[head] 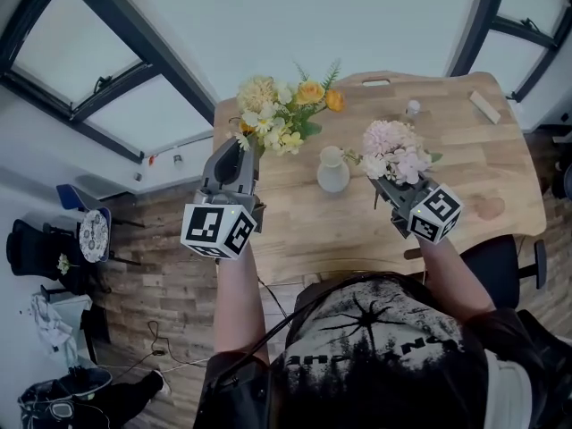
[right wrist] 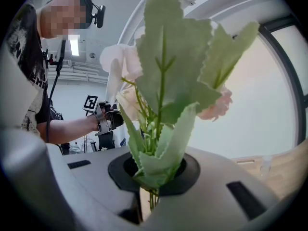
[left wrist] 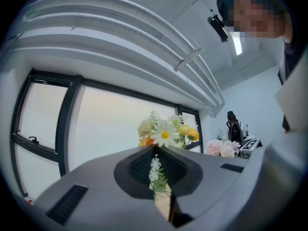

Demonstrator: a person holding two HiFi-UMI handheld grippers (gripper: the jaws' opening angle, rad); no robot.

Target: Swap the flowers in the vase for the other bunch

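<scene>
A small white vase [head: 332, 170] stands on the wooden table [head: 483, 177] with nothing in its neck. My left gripper [head: 241, 143] hangs left of the vase, shut on the stems of the yellow and white bunch [head: 281, 110], which fans out above the table's left corner. In the left gripper view the jaws [left wrist: 161, 179] pinch a thin stem below those daisies [left wrist: 166, 133]. My right gripper [head: 387, 183], just right of the vase, is shut on the pink bunch [head: 393, 153]. Its green leaves [right wrist: 168, 81] fill the right gripper view above the jaws [right wrist: 151, 189].
A small white bottle [head: 413, 107] and a wooden block [head: 485, 106] lie at the table's far right. A black chair [head: 505, 262] stands at the near right. Large windows run along the far side. Bags and cables lie on the floor at the left.
</scene>
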